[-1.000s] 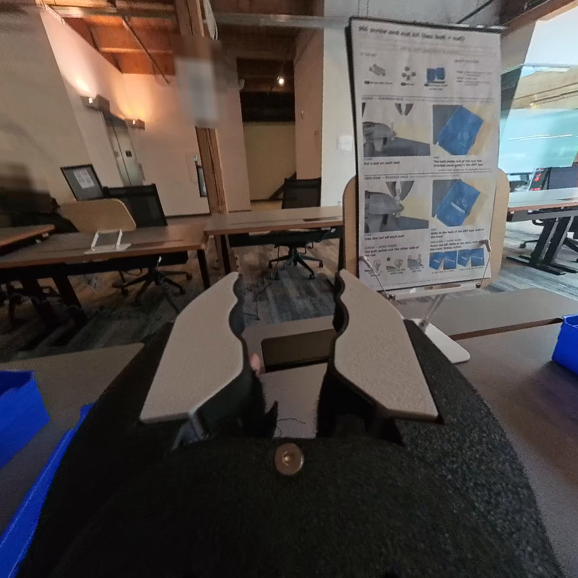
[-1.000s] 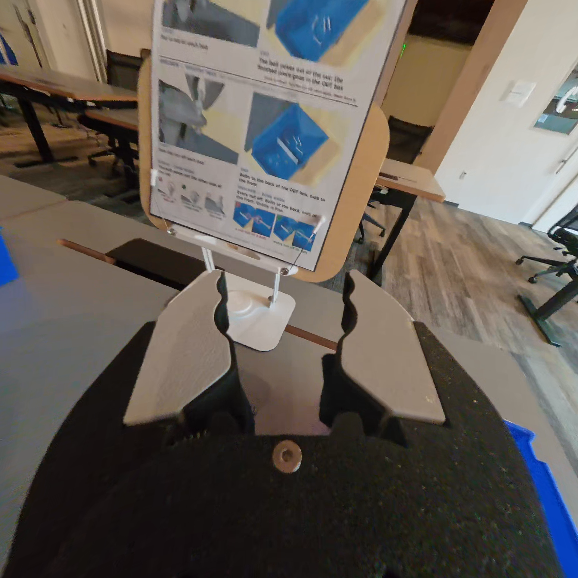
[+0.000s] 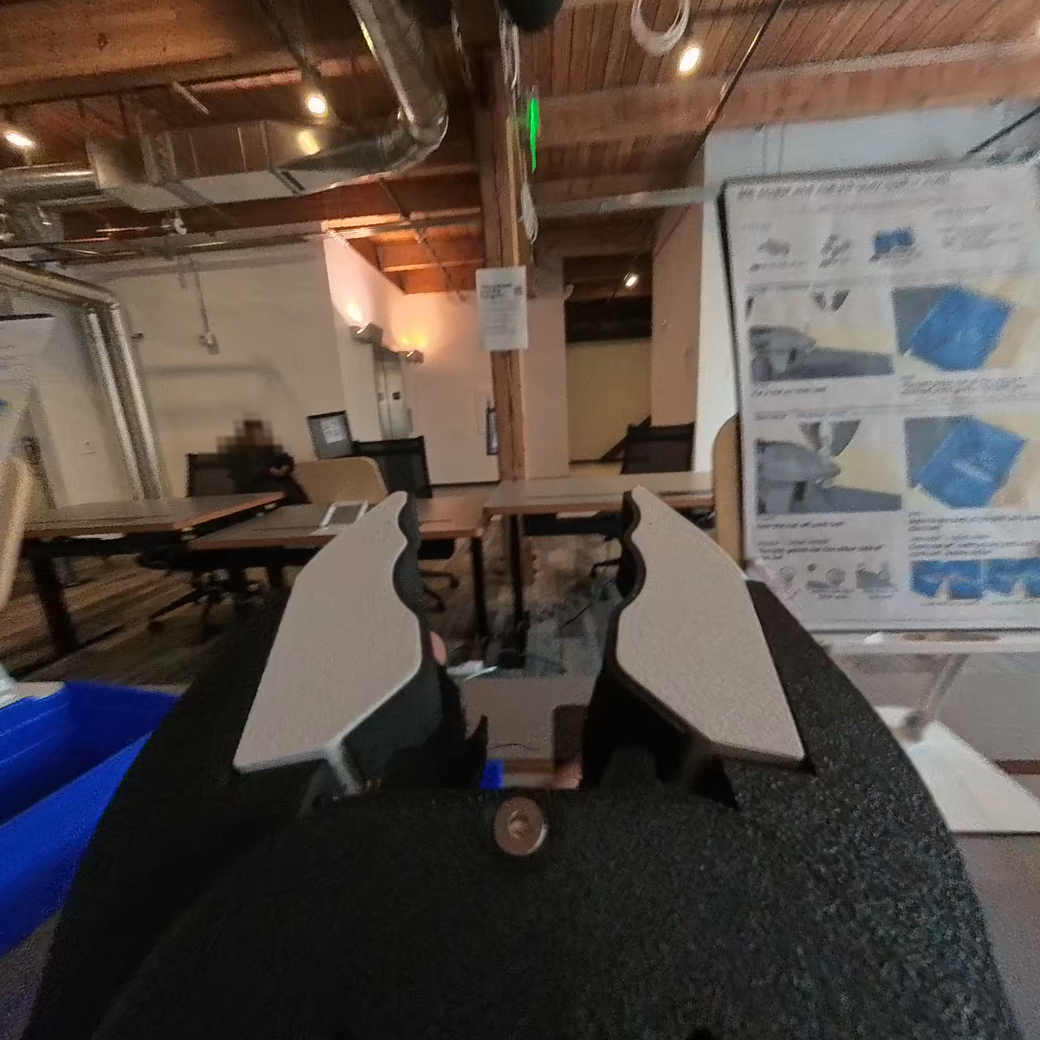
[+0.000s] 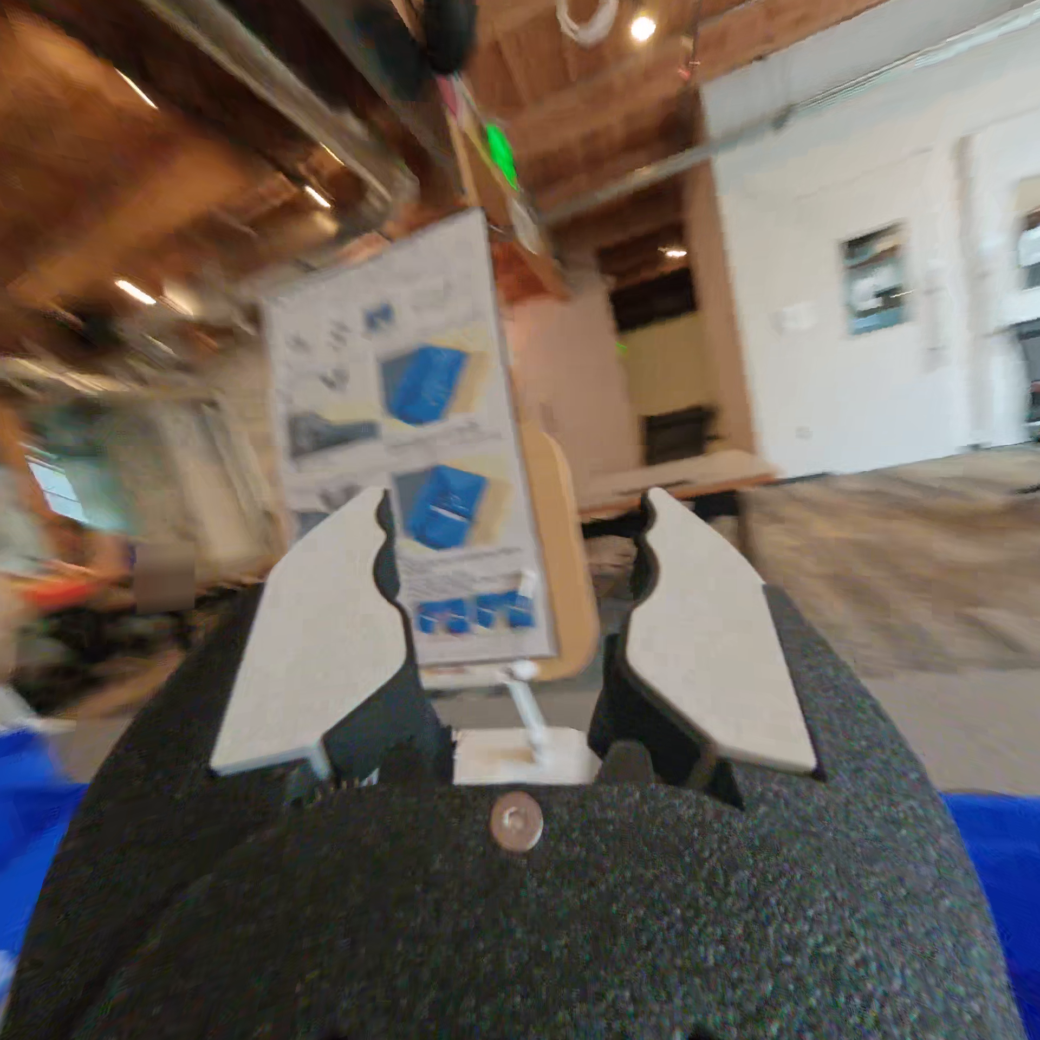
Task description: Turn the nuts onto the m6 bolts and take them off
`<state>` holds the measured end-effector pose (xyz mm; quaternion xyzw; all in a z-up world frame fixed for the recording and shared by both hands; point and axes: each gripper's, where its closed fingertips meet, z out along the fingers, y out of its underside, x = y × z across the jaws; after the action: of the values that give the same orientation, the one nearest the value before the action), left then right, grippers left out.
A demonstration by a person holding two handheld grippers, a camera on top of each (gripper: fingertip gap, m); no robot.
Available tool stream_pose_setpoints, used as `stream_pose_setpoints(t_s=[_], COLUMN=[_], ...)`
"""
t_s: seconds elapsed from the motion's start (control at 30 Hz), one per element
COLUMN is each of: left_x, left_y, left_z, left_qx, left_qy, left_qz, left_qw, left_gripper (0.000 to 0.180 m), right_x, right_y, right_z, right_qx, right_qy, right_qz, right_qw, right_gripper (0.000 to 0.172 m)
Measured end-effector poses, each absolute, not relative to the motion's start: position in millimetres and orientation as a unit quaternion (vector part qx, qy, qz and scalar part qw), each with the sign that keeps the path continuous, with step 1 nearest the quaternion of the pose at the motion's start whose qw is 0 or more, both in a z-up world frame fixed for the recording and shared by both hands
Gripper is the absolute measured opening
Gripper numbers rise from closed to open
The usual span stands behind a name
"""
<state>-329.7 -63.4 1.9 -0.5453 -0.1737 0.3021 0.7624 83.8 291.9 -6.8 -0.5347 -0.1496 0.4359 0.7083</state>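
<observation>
Grippers first: both are held up off the desk, pointed out into the office, and neither has anything in it. The left gripper (image 3: 518,501) has its two pale grey wavy-edged fingers (image 3: 349,608) spread wide, with only far-off brown desks (image 3: 563,495) and a wooden post (image 3: 506,337) showing through the gap. The right gripper (image 4: 515,498) is spread about the same, also bare, and its view is smeared with motion blur. Between its fingers you see the printed instruction sheet with blue pictures (image 4: 416,450), propped on a white wire stand (image 4: 523,748) against a tan rounded board (image 4: 563,563); the same sheet sits at the right edge of the left view (image 3: 889,394). As for the nuts and M6 bolts, I can't spot any. What does show is bright blue plastic bins: one low at the near left of the left view (image 3: 62,788), and blue edges low on both sides of the right view (image 4: 996,878). A person (image 3: 253,461) sits far back on the left.
</observation>
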Motion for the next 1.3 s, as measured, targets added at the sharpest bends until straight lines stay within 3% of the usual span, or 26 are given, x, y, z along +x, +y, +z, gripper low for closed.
stream_pose_setpoints(t_s=[0.1, 0.17, 0.23, 0.33, 0.4, 0.53, 0.87, 0.97, 1.1, 1.3], left_x=[-289.8, -227.0, -166.1, -80.2, -31.2, -4.2, 8.7, 23.5, 27.4, 40.4], left_y=[-51.7, -44.1, -42.8, -14.1, 1.1, 22.8, 40.3, 49.2, 44.0, 65.6], left_z=[24.5, 47.3, 58.5, 44.6, 28.9, 4.4, -17.5, -33.0, -30.9, -57.1], left_qx=[-0.485, -0.409, -0.347, -0.345, -0.328, -0.295, -0.347, -0.386, -0.384, -0.434], left_qy=[-0.106, -0.002, 0.089, 0.185, 0.232, 0.215, 0.294, 0.339, 0.328, 0.357], left_qz=[0.173, -0.035, -0.229, -0.333, -0.335, -0.293, -0.165, -0.128, -0.188, -0.134], left_qw=[0.851, 0.912, 0.905, 0.858, 0.852, 0.884, 0.875, 0.849, 0.842, 0.817], left_gripper=[0.068, 0.065, 0.048, 0.07, 0.081, 0.062, 0.081, 0.084, 0.083, 0.085], right_x=[82.6, 65.6, 46.4, 4.5, -18.3, -50.9, -83.9, -85.9, -86.3, -72.6], right_y=[285.0, 272.0, 248.9, 202.0, 178.5, 155.3, 134.7, 137.5, 146.5, 181.9], right_z=[3.1, 8.2, 19.9, 29.1, 26.7, 9.4, -14.0, -19.3, -20.7, -31.2], right_qx=[-0.467, -0.439, -0.397, -0.371, -0.369, -0.401, -0.421, -0.432, -0.444, -0.466], right_qy=[-0.111, -0.131, -0.148, -0.172, -0.157, -0.154, -0.19, -0.196, -0.215, -0.203], right_qz=[0.588, 0.646, 0.664, 0.679, 0.696, 0.687, 0.705, 0.68, 0.648, 0.509], right_qw=[0.651, 0.611, 0.617, 0.61, 0.595, 0.586, 0.538, 0.56, 0.58, 0.694], right_gripper=[0.077, 0.102, 0.123, 0.132, 0.131, 0.13, 0.121, 0.124, 0.145, 0.147])
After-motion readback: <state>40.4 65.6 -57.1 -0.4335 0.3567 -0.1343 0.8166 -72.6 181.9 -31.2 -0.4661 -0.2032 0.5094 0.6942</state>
